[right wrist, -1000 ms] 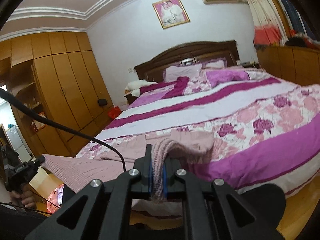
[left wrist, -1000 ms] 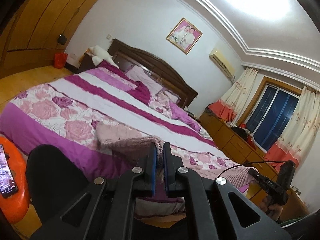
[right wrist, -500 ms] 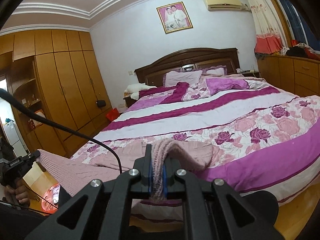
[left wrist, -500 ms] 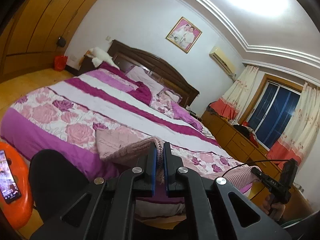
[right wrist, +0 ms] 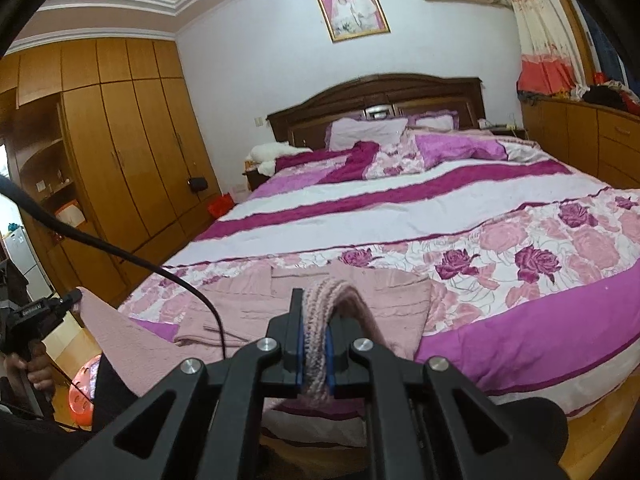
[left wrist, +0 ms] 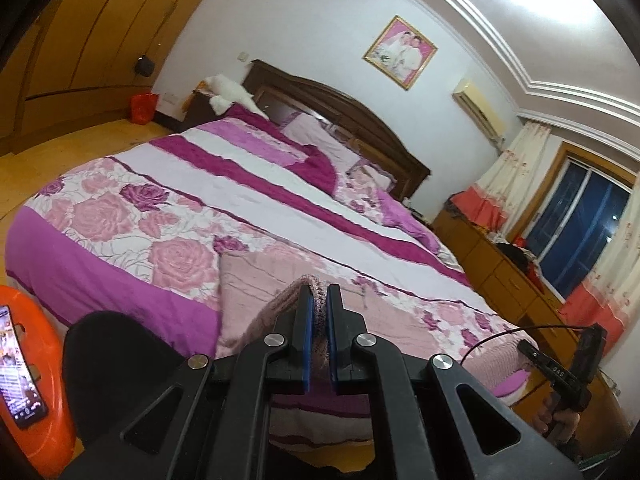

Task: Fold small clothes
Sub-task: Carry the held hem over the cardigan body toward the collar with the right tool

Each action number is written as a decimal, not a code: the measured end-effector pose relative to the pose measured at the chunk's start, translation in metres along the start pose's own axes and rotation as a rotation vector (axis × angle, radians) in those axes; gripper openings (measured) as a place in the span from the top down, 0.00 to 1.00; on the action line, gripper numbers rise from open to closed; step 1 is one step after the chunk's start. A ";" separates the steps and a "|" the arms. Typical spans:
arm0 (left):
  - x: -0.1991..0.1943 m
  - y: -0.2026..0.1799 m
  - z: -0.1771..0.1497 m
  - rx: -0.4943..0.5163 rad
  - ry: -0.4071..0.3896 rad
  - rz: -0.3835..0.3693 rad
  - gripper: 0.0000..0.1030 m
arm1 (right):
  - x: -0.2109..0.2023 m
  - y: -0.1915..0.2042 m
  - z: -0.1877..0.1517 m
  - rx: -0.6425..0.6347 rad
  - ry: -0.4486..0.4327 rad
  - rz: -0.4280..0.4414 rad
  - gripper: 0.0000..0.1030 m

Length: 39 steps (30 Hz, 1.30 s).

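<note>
A pale pink knitted garment lies spread on the foot of the bed, also seen in the right wrist view. My left gripper is shut on one ribbed edge of it, lifted off the bed. My right gripper is shut on the other ribbed edge, which loops over the fingers. The garment hangs stretched between both grippers over the bed's near edge. The other hand-held gripper shows at the far right of the left view and at the far left of the right view.
The bed has a pink and purple floral cover, pillows and a dark headboard. An orange stool with a phone stands at the left. Wooden wardrobes line the left wall, drawers the right. A black cable crosses the right view.
Both grippers have moved forward and up over the bed's foot with the garment edges still held; more of the garment now lies spread on the cover.
</note>
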<state>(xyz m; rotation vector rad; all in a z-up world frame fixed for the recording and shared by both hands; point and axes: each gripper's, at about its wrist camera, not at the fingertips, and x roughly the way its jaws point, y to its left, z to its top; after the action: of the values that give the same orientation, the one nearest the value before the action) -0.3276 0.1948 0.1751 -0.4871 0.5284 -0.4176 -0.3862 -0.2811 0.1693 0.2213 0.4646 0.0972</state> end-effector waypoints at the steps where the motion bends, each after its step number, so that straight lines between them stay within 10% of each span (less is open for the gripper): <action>1: 0.003 0.003 0.002 -0.005 0.002 0.007 1.00 | 0.005 -0.003 0.002 -0.002 0.002 -0.008 0.92; 39: 0.194 0.048 0.060 -0.024 0.123 0.130 1.00 | 0.177 -0.100 0.043 0.195 0.142 0.040 0.92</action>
<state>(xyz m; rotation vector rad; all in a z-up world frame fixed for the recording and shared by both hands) -0.1294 0.1571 0.1222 -0.4491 0.6807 -0.3186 -0.2048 -0.3615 0.1064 0.4168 0.6121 0.1069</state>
